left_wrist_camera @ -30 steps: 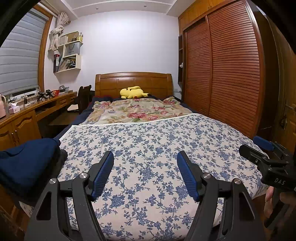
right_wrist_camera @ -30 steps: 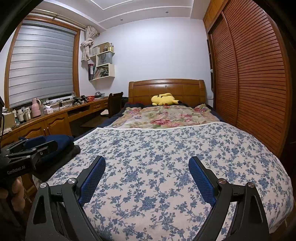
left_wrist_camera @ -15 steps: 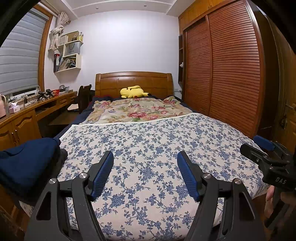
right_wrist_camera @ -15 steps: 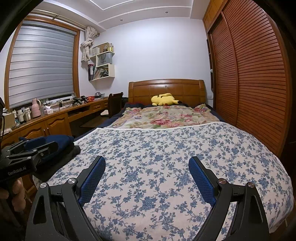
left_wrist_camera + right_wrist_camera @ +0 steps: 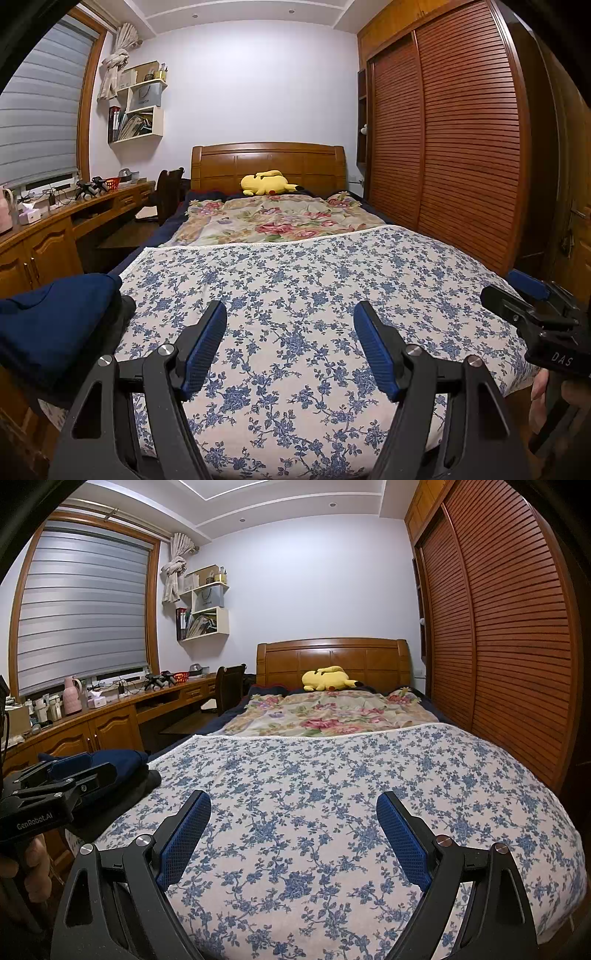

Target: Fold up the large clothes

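Note:
A pile of folded clothes, a navy garment [image 5: 51, 325] on top of a dark grey one [image 5: 140, 786], lies at the bed's near left corner. My left gripper [image 5: 290, 314] is open and empty, held above the foot of the bed, to the right of the pile. My right gripper [image 5: 293, 805] is open and empty, also above the foot of the bed. Each gripper shows in the other's view: the right one [image 5: 524, 295] at the right edge, the left one [image 5: 85, 771] in front of the pile.
The bed is covered by a blue-flowered white sheet [image 5: 314, 280] with a rose-patterned quilt [image 5: 280, 221] behind it and a yellow plush toy [image 5: 266, 183] at the headboard. A wooden desk [image 5: 110, 716] runs along the left; a slatted wardrobe [image 5: 461, 147] stands on the right.

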Motion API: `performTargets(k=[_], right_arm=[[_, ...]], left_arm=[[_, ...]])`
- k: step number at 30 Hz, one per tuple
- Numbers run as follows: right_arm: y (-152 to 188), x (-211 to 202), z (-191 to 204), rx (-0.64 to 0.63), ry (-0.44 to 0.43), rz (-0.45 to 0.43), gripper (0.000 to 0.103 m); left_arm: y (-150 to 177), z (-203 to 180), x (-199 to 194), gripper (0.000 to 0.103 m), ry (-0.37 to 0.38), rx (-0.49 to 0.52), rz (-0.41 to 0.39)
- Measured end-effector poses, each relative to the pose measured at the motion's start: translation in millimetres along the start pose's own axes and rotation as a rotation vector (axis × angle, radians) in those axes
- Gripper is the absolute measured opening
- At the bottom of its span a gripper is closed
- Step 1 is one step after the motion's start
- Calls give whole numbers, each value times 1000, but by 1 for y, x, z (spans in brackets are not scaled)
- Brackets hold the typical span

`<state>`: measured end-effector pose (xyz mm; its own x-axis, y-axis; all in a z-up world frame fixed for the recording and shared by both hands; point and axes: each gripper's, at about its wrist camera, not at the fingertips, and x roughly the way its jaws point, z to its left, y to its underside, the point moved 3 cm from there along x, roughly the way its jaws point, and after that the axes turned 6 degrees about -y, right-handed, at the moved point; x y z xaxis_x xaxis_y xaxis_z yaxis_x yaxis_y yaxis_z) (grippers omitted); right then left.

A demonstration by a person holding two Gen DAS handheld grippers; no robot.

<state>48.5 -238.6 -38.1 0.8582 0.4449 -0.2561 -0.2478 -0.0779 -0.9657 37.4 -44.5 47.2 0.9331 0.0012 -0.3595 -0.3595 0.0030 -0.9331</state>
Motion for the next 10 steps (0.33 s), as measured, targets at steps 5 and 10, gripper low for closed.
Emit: performTargets(k=[5,10], right_arm=[[0,0,0,0,-1,0,92],[0,0,0,3,0,1,92]], left_arm=[[0,0,0,72,1,-1,1],[0,0,0,72,1,-2,0]])
